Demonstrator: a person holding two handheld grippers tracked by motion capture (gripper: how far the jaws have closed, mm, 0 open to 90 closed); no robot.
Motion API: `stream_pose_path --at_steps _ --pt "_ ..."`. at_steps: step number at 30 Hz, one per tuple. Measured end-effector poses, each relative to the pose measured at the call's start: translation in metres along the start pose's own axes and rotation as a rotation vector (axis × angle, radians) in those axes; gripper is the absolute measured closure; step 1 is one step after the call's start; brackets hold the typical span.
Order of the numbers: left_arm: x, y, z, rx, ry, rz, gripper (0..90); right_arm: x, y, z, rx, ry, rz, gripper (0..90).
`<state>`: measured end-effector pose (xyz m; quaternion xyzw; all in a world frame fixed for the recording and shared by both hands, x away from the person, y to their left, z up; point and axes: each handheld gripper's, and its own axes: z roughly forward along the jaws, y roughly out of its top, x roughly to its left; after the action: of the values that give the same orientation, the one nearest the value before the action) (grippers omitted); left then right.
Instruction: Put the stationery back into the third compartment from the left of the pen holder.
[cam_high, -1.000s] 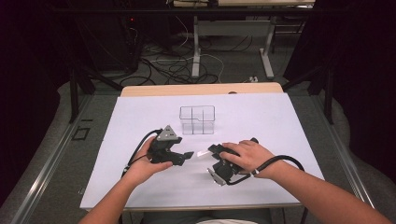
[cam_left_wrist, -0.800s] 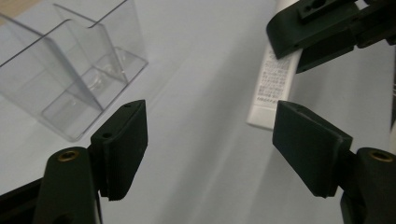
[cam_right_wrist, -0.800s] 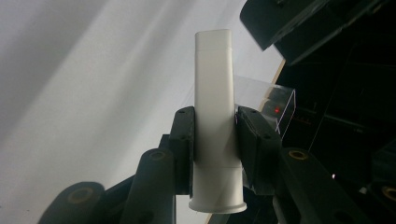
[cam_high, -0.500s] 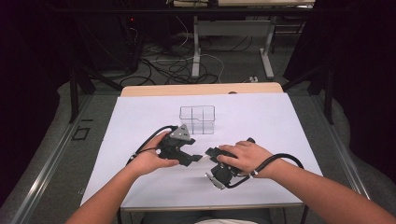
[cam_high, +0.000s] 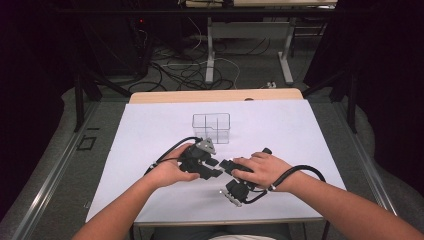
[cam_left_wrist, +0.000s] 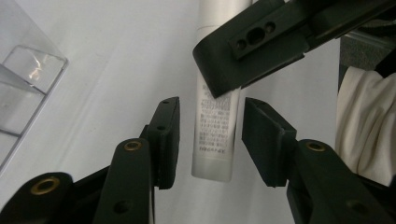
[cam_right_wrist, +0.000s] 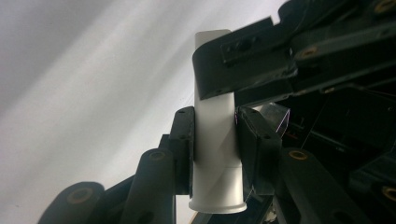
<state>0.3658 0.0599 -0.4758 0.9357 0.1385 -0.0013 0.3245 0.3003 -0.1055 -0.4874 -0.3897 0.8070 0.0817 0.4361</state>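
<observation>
A white tube (cam_right_wrist: 212, 186) with small printed text (cam_left_wrist: 212, 135) is clamped between the pads of my right gripper (cam_right_wrist: 215, 112), which is shut on it. My left gripper (cam_left_wrist: 208, 107) has its jaws on either side of the tube's flat end. These jaws have just been closing, and a thin gap shows at each pad, so they are open. One black jaw of the right gripper (cam_left_wrist: 261, 46) crosses the tube above. In the high view the left gripper (cam_high: 200, 162) and the right gripper (cam_high: 227, 167) meet tip to tip over the white sheet.
A clear plastic box with dividers (cam_high: 211, 127) stands on the white sheet (cam_high: 300, 125) just beyond the grippers. Its corner (cam_left_wrist: 28, 79) shows at the upper left of the left gripper view. The table's front edge (cam_high: 225, 220) is close to both forearms.
The left hand has moved right toward the right gripper, and its jaws now straddle the tube's end. The right hand has stayed in place with the tube.
</observation>
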Motion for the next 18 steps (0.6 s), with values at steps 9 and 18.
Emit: stream_pose_path --at_steps 9,18 --pt "-0.0007 0.0069 0.0045 0.07 -0.001 0.027 69.3 0.0026 0.0033 0.0007 0.012 -0.004 -0.04 68.1" --pt "0.0019 0.0058 0.0058 0.083 -0.027 0.02 70.1 0.0032 0.0061 0.0014 0.019 0.009 -0.062 68.1"
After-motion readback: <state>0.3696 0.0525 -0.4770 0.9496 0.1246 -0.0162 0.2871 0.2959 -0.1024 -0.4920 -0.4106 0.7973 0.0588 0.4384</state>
